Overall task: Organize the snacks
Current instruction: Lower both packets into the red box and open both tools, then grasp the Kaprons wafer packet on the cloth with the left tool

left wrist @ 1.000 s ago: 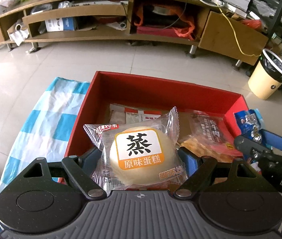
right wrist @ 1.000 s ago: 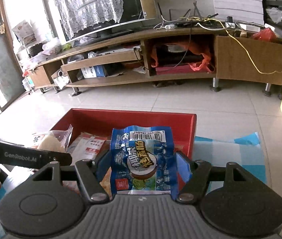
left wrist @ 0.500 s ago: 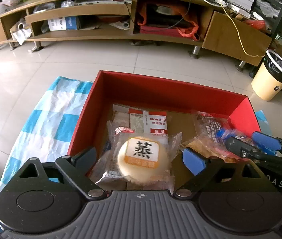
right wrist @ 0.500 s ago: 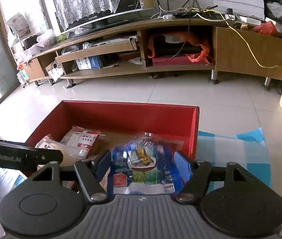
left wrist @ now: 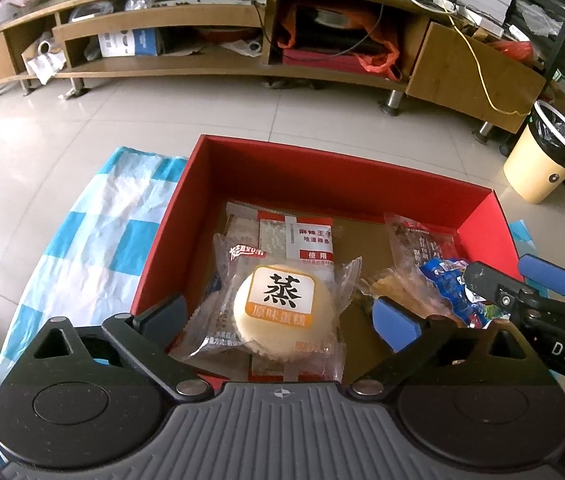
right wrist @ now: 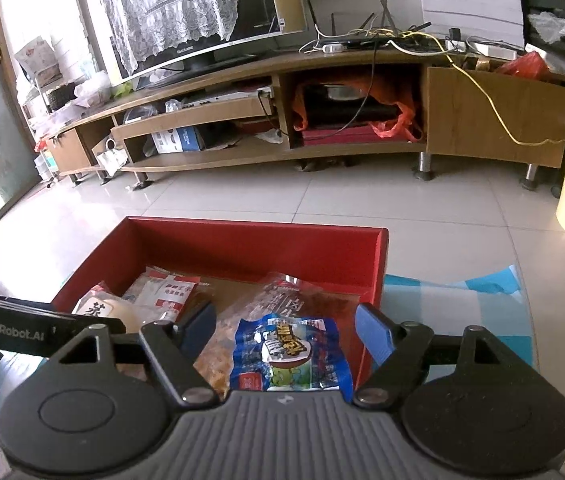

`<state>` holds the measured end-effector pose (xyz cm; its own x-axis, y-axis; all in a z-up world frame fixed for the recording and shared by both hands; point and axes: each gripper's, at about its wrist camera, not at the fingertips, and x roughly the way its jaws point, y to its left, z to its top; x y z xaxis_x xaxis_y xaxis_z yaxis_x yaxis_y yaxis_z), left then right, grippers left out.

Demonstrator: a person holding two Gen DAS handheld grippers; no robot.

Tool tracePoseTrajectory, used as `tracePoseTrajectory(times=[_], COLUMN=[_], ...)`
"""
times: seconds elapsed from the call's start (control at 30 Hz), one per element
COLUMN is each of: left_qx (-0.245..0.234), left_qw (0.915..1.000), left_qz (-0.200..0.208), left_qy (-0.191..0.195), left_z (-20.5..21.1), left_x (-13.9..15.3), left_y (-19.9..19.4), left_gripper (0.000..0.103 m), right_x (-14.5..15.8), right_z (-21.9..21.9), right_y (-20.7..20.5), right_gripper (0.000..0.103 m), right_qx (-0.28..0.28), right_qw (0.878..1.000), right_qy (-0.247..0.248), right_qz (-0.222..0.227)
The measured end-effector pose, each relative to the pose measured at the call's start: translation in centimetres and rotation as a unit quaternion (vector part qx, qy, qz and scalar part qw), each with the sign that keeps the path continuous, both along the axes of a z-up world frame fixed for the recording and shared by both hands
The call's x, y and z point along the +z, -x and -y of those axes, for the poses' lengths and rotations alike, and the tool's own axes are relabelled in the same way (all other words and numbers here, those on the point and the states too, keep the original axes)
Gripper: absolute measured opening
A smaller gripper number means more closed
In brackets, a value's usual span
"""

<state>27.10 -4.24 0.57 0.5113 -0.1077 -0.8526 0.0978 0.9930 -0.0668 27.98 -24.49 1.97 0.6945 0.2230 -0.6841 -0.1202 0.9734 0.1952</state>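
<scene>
The left wrist view looked steeply down into the red box (left wrist: pixel 346 172), a shallow rectangular carton with matte red walls and a brown cardboard floor. There the left gripper (left wrist: pixel 278 312) had its jaws spread wide and opening, the round steamed cake (left wrist: pixel 282 316) lying loose between them in crinkled clear wrap, near the box's front left and touching neither pad. Only this view showed the cake's orange-and-white label whole, the flat red-and-white sachet (left wrist: pixel 302 240) beyond it, and the checked blue-and-white cloth (left wrist: pixel 94 236) under the box on the left.

The right wrist view sat lower and flatter. It alone showed the television (right wrist: pixel 202 12) draped in white lace on the curved wooden stand (right wrist: pixel 242 80); the cake there was a sliver at the left edge (right wrist: pixel 98 308). The right gripper (right wrist: pixel 286 328) also had its jaws parting, with the glossy blue packet (right wrist: pixel 290 356) lying between them on a clear bag of brown snacks (right wrist: pixel 282 300) at the box's right end, clear of both blue pads (right wrist: pixel 374 332). In the left view the same packet appeared crumpled (left wrist: pixel 446 284) beneath the right gripper's black fingers (left wrist: pixel 498 292).

Both views caught the cream-coloured bin (left wrist: pixel 542 168) with its dark liner, far right on the pale glossy tiles.
</scene>
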Motion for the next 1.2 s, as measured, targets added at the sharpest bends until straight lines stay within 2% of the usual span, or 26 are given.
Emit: tracePoseTrajectory(times=[0.43, 0.63, 0.87, 1.07, 1.2], left_qx=[0.006, 0.037, 0.081, 0.106, 0.115], left_qw=[1.0000, 0.9991, 0.9949, 0.9891, 0.9871], left_qz=[-0.001, -0.019, -0.060, -0.102, -0.111], left_qy=[-0.006, 0.001, 0.009, 0.010, 0.014], left_z=[-1.7, -4.6, -7.0, -7.1, -6.7], left_x=[0.7, 0.4, -1.7, -4.6, -5.6], left_y=[1.3, 3.3, 5.6, 4.9, 4.5], left_gripper=[0.102, 0.103, 0.103, 0.103, 0.100], right_x=[0.1, 0.1, 0.5, 0.7, 0.7], right_z=[-1.0, -1.4, -2.0, -2.6, -2.7], right_y=[1.0, 1.8, 2.9, 3.7, 3.9], right_gripper=[0.077, 0.077, 0.077, 0.077, 0.077], right_qx=[0.023, 0.036, 0.055, 0.076, 0.084], right_qw=[1.000, 0.999, 0.998, 0.997, 0.996], right_qy=[0.004, 0.005, 0.011, 0.021, 0.028], right_qz=[0.000, -0.002, 0.001, 0.006, 0.008])
